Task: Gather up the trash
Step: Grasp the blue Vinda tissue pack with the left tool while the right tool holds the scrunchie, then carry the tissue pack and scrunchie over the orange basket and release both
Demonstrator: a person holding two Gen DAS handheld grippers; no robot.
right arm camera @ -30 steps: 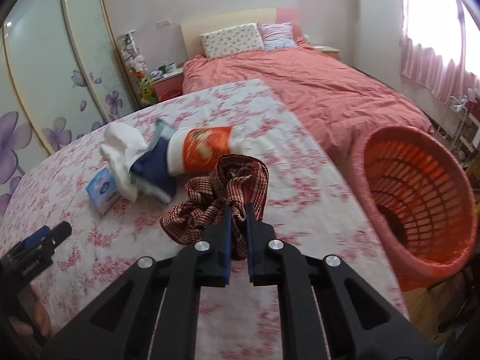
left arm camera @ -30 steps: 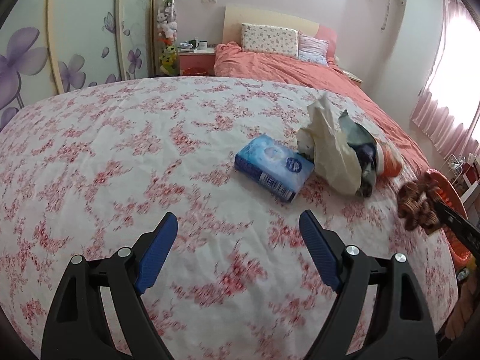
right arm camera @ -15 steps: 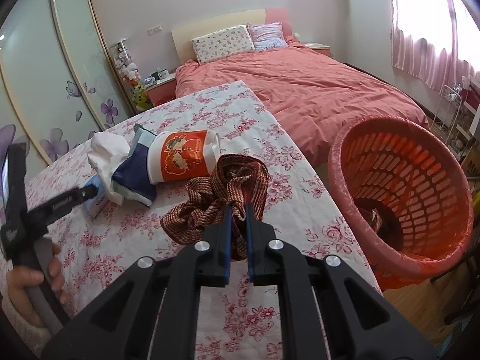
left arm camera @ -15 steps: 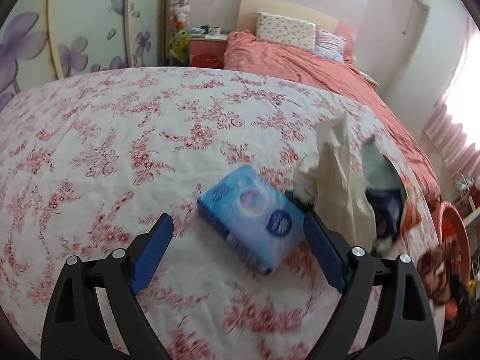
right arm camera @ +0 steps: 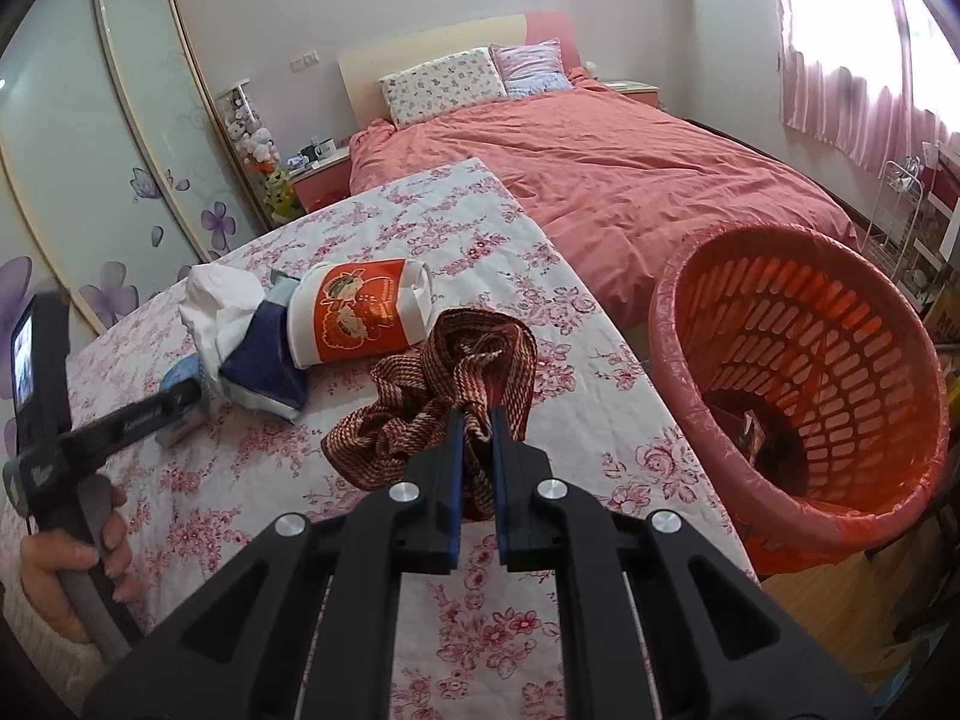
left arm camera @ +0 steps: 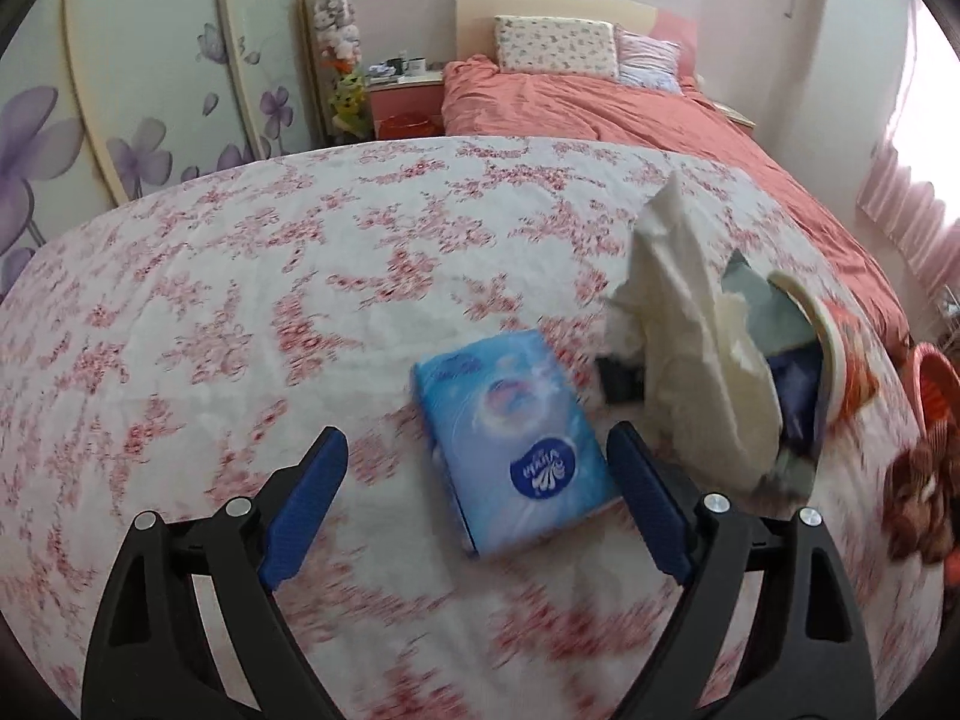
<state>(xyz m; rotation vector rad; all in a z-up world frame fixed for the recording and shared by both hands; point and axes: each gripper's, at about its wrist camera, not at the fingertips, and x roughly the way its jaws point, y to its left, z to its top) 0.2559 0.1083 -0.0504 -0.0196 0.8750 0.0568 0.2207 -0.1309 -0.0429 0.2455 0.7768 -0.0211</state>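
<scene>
I can't make out the dark scraps (right arm camera: 750, 432) in the basket (right arm camera: 678, 324); my left view is motion-blurred, cutting off that basket.

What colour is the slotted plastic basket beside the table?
Orange-red slotted plastic basket, with a matching liner; clearest in the right wrist view.

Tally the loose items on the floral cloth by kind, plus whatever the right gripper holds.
Blue tissue pack: 1
White crumpled bag: 1
Orange-and-white paper cup: 1
Dark blue wrapper: 1
Woven red-brown cloth, in the right gripper: 1
Total: 5
</scene>
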